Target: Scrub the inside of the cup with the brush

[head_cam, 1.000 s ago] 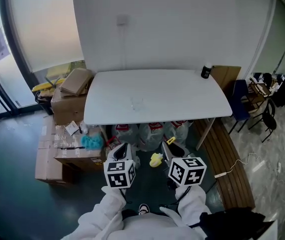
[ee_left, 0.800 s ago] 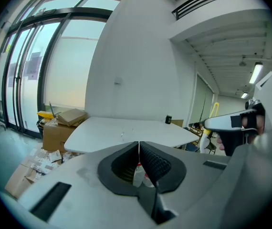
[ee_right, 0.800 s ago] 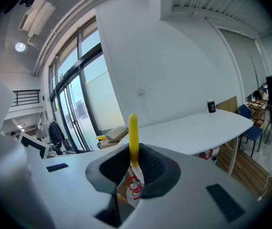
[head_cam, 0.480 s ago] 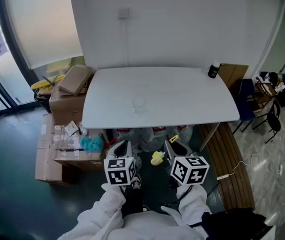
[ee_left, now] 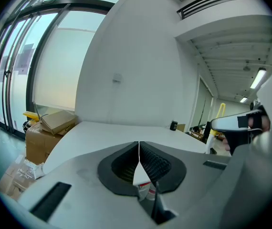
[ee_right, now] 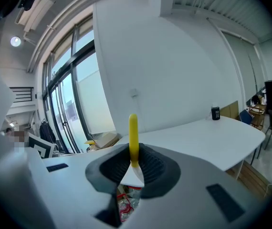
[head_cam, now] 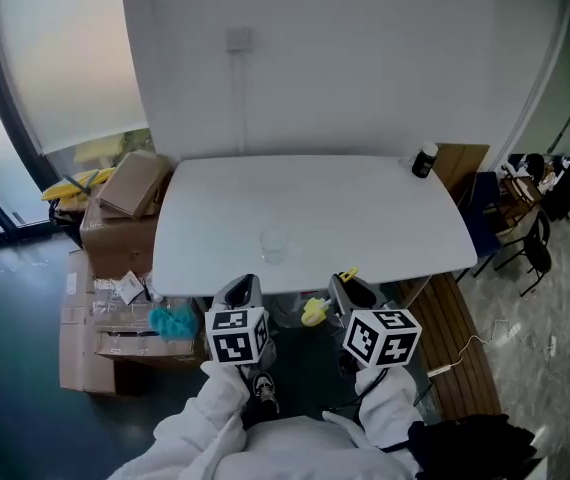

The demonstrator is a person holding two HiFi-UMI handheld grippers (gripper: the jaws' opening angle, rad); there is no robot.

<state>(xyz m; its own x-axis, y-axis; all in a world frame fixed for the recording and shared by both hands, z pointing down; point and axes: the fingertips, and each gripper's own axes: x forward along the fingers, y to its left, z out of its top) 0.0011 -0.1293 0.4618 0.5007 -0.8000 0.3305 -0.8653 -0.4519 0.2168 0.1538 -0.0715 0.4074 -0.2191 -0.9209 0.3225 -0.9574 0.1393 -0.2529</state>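
With right tool (ee_right: 134, 154) clamping the slim yellow brush (ee_right: 133, 128) and left tool (ee_left: 139, 147) closed empty, we judged the clear round cup (head_cam: 274, 243) light, best rim-gripped

Clear glossy cup (head_cam: 274, 244), smooth matt white table (head_cam: 365, 218), brown cardboard boxes (head_cam: 125, 183), yellow plastic brush (ee_right: 133, 137)

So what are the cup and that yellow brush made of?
Cup: clear glass or clear plastic, can't tell which; the white table shows straight through it.
Brush: the handle looks like smooth yellow plastic, judging by its even colour and rounded tip.
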